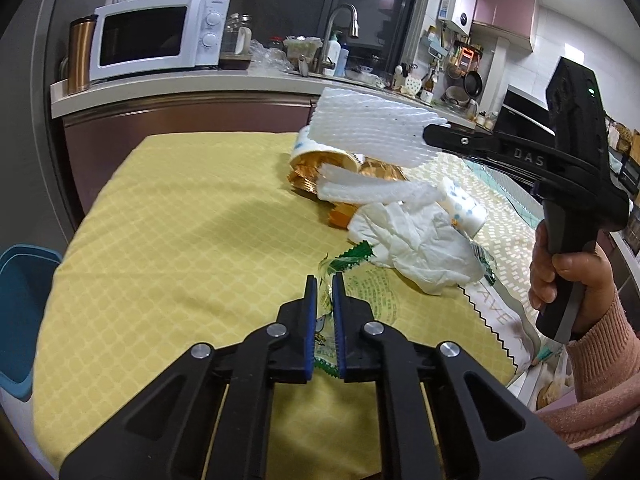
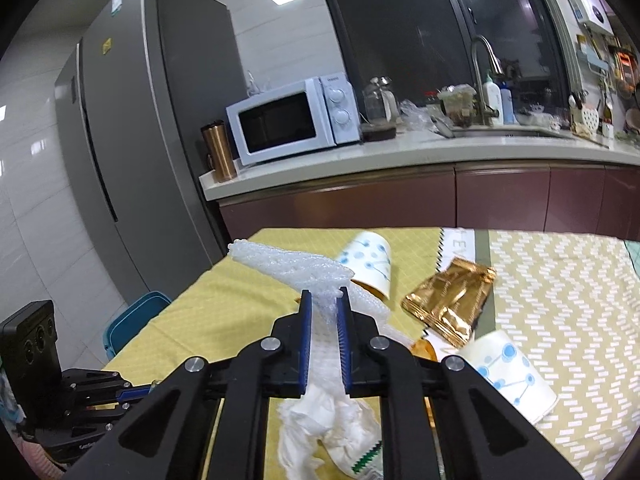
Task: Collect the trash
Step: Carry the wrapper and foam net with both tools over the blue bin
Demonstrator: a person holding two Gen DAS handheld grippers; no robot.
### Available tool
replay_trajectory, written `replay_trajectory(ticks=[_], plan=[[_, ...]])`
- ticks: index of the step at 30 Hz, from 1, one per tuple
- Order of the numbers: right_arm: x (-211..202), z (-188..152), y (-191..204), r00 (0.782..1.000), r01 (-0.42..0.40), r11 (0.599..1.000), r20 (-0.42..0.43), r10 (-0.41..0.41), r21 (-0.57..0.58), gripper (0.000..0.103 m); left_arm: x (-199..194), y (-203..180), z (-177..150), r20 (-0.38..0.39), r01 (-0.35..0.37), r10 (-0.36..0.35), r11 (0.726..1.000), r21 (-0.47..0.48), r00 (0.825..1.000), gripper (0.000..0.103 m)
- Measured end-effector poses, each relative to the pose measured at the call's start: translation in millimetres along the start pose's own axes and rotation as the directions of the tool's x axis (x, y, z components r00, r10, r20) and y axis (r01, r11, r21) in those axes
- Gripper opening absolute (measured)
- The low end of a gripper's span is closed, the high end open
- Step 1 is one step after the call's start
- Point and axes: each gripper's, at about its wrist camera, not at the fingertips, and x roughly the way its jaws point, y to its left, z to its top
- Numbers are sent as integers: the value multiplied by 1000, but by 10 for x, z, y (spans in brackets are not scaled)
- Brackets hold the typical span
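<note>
1. Left gripper: jaws nearly closed, blue pads clamped on a clear plastic wrapper with green zigzag edge; angled down over the yellow tablecloth at the near table edge.
2. Wrapper condition: crumpled, transparent, green printing; near end pinched between the pads, far end lying on the cloth beside the tissue.
3. Right gripper: jaws nearly closed, pads clamped on a white foam net sleeve; sleeve lifted clear of the table, projecting forward and to the left past the fingertips in the right wrist view.
4. Right hand: wrapped around the black handle from below, pink knit sleeve at the wrist; tool angled toward the table centre, as seen in the left wrist view.
5. Foam sleeve condition: white, ribbed mesh, flattened, one end squeezed between the pads.
6. Remaining trash on the table, beyond the left gripper: crumpled white tissue; second white foam net piece behind it; paper cup with blue dot pattern lying on its side at the right; gold foil packet; second patterned paper cup lying on its side, farthest back.
7. Blue bin: on the floor at the left table edge, open top.
8. Background: counter with white microwave, copper tumbler and sink faucet; grey refrigerator at the left in the right wrist view.
</note>
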Motion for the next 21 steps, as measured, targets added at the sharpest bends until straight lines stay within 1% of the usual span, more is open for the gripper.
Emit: replay_trajectory(ticks=[5,8,11,14,17,21], plan=[[-25,52,183,999,-46,999,11,46,-28,11,-153,151,22,31,-22,23,999,-25,999,8],[0,65,345,996,-86,995,3,87,-56,11,-235,253,46,49,-39,41,998,-40,998,8],[55,66,514,992,-127,988,-10,126,-83,11,-349,367,65,68,-64,67,996,-57,995,8],[146,73,689,986,-169,980,-28,167,-106,11,-476,508,84,88,-106,112,992,-71,990,8],[259,87,868,977,-213,969,-51,208,-128,11,-624,695,101,106,-155,165,983,-97,981,8],[416,106,1125,963,-268,950,-78,259,-162,11,-835,1029,107,120,-232,250,962,-146,961,8]])
